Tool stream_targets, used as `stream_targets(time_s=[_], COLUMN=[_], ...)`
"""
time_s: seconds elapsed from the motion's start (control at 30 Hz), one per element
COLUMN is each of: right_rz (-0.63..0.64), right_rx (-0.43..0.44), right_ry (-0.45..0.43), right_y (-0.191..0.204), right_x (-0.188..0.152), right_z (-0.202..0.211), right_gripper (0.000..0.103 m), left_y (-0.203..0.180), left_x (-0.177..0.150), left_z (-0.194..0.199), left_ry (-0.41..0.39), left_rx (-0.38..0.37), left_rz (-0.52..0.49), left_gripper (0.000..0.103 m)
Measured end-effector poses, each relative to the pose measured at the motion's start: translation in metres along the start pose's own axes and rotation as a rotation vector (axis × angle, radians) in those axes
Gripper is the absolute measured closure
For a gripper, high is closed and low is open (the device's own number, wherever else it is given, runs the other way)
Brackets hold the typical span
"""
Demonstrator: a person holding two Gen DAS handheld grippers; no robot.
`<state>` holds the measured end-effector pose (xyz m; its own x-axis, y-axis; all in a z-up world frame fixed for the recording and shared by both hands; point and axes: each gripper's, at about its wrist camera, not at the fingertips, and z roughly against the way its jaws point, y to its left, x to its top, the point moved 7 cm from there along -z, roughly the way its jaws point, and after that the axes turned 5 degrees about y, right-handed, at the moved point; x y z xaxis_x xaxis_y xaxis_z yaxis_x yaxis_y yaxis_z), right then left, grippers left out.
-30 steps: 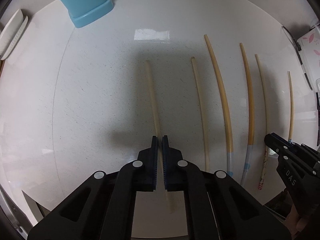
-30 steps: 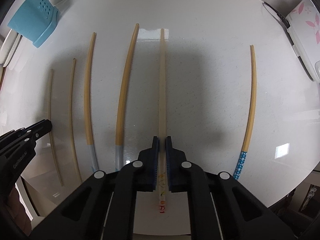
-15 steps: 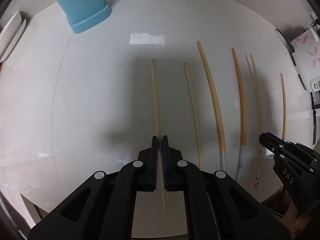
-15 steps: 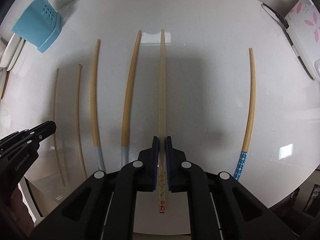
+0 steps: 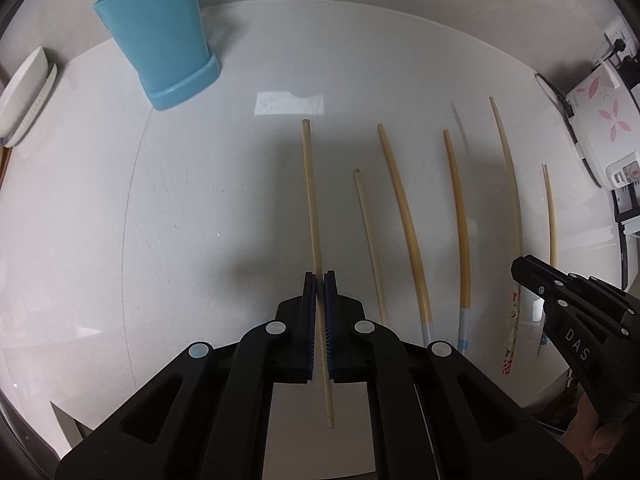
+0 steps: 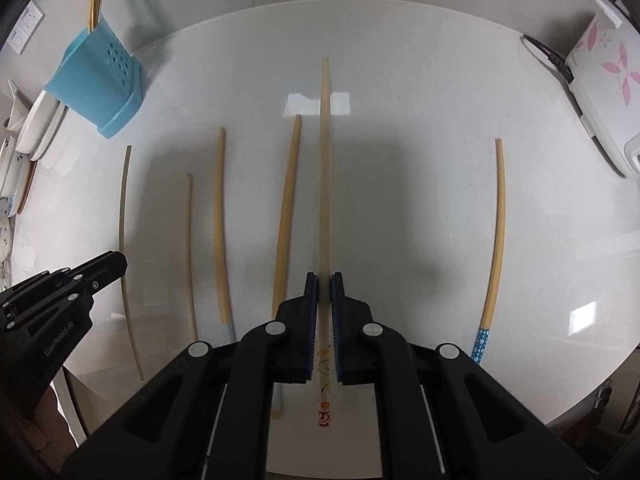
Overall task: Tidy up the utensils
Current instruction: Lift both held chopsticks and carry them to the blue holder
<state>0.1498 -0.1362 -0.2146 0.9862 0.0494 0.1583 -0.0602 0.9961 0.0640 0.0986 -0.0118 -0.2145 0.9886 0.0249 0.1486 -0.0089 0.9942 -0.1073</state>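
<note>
Left wrist view: my left gripper (image 5: 319, 280) is closed on one plain chopstick (image 5: 313, 208), lifted over the white table (image 5: 180, 220); four chopsticks lie loose there, and the blue holder (image 5: 160, 36) stands far left with some already inside. Right wrist view: my right gripper (image 6: 324, 282) is clamped on the cartoon-print chopstick (image 6: 325, 184); a blue-dotted chopstick (image 6: 496, 240) lies apart at right, so most sorting remains, I judge.

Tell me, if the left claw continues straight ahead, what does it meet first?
The way looks free: past the left claw and its plain chopstick lies only bare table. The blue holder stands well left of that line.
</note>
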Motion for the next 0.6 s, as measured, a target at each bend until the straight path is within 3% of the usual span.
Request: stream_targets(time_s=[0.6], right_rz=[0.037], right_rx=[0.091], right_ry=[-0.143], right_y=[0.011], right_x=[0.025], right_z=[0.046], right_gripper=[0.097], left_y=[0.008], left_x=[0.028], left_z=[0.043], left_ry=[-0.131], left_rx=[0.001], left_rz=[-0.001], left_gripper=[0.1])
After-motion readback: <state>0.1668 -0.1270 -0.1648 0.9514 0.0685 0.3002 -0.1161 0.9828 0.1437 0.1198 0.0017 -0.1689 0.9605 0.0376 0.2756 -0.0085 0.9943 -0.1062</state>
